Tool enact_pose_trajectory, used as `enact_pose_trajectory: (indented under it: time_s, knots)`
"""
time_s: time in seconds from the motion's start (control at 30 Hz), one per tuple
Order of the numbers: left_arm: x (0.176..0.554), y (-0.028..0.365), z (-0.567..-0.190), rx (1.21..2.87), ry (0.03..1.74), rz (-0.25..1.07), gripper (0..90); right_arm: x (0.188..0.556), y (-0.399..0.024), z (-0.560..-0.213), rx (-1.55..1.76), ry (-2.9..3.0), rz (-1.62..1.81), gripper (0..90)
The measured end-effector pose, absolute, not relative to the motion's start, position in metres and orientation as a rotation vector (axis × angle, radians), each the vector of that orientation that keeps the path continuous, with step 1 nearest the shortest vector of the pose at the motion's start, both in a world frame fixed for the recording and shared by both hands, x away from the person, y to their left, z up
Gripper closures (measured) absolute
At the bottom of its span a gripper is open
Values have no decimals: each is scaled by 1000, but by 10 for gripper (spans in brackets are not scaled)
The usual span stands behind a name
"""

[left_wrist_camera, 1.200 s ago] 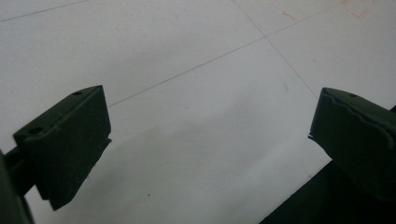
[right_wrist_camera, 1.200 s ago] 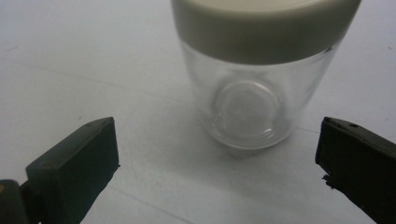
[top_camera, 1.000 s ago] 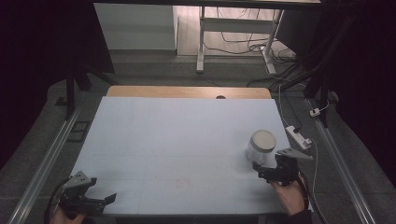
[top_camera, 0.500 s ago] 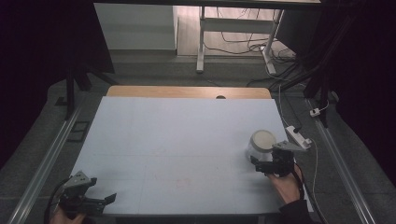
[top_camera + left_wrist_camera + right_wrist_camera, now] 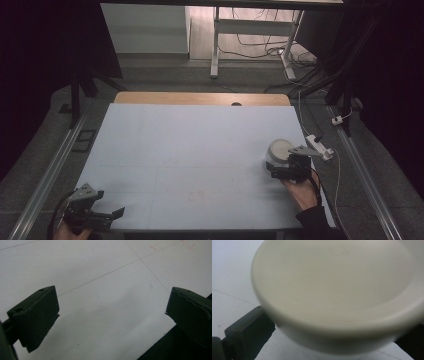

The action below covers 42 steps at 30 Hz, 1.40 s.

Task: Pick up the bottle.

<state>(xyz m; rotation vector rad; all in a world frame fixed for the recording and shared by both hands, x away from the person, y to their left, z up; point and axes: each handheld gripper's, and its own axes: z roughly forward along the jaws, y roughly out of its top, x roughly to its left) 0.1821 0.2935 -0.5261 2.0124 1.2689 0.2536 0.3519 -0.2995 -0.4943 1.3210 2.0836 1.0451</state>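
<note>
The table (image 5: 190, 150) is lying mostly bare, a wide pale sheet with a strip of wood showing along its far edge, and almost all of that surface is standing free for moving. Thin lines are crossing it, and faint red marks are showing near its middle.

The white tub (image 5: 280, 152) is sitting near the right edge of the table, roughly midway between the near and far sides. It is the one loose object on the sheet, so I am taking it as the thing being worked on. A small white device (image 5: 319, 146) with a cable is lying just beyond it at the table's right edge, so room on that side is tight, while the open sheet to the left is offering the easy way out.

The right gripper (image 5: 286, 169) has been moving forward over the last second and is now reaching the tub from the near side. In the right gripper view the tub (image 5: 337, 295) is looming between the jaws, one on each side of its body. Whether they are pressing on it yet, I cannot tell. A grasp looks like the step in hand.

The left gripper (image 5: 95, 214) is staying where it was at the near left corner, jaws spread wide and holding nothing, right beside the table's near edge.
</note>
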Motion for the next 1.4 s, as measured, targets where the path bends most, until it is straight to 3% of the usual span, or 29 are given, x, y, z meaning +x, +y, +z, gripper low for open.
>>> enact_pose_trajectory:
  time_s: [1.4]
  knots:
    - [182, 293, -526, 2016, 1260, 249, 0, 358, -299, -492, 1339, 2080, 1058, 62]
